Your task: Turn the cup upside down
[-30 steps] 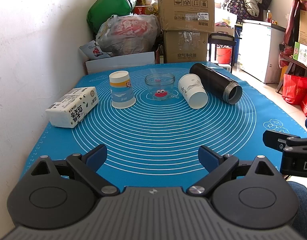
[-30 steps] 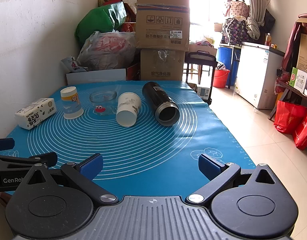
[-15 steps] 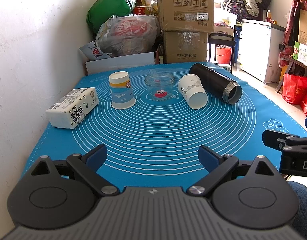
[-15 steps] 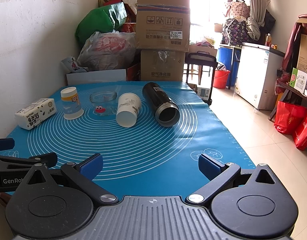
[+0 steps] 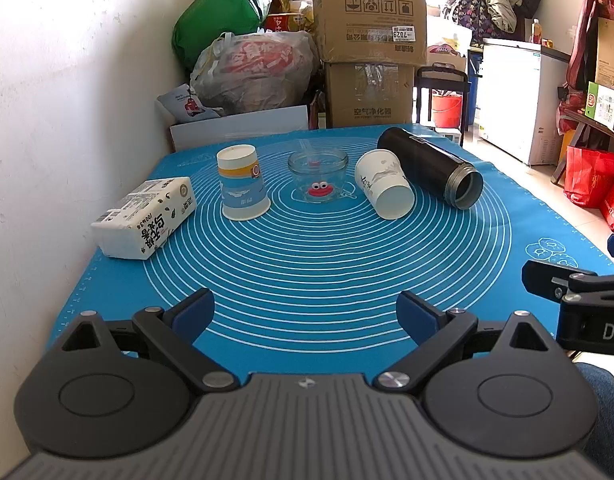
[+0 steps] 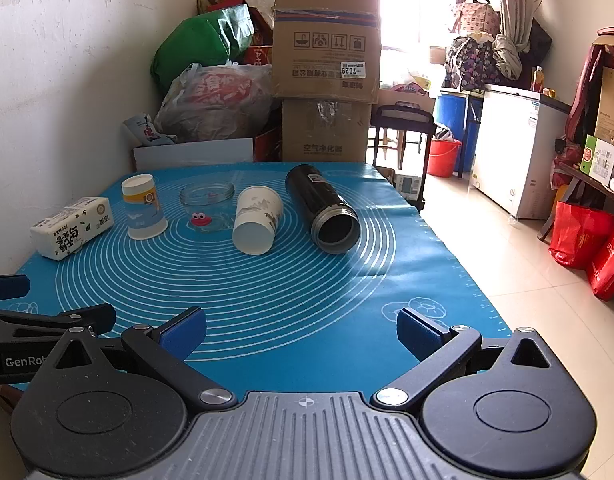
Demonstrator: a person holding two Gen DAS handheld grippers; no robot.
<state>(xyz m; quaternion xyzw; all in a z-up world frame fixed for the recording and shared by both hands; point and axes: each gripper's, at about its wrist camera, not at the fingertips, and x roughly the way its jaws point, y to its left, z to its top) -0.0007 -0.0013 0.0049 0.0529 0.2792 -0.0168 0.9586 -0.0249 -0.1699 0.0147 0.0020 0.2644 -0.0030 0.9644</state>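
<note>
Both grippers idle at the near edge of the table, jaws spread wide, nothing between them: left gripper (image 5: 305, 314), right gripper (image 6: 301, 332). Likely target is the white paper cup (image 6: 255, 220) lying on its side on the blue silicone mat (image 6: 291, 292), well ahead of both jaws. From the right gripper it sits ahead and slightly left; from the left gripper, ahead and to the right (image 5: 383, 189). Its long axis runs roughly front-to-back, open mouth toward the jaws, base toward the far edge. Right gripper looks nearer, my call. Thin printed paper wall, tapered, light, will crush under a hard squeeze and can roll. Just beside it: a clear glass jar (image 6: 207, 206) on the left, a black metal flask (image 6: 322, 208) on the right, also on its side. The striped paper cup (image 6: 143, 213) further left already stands mouth down.
</note>
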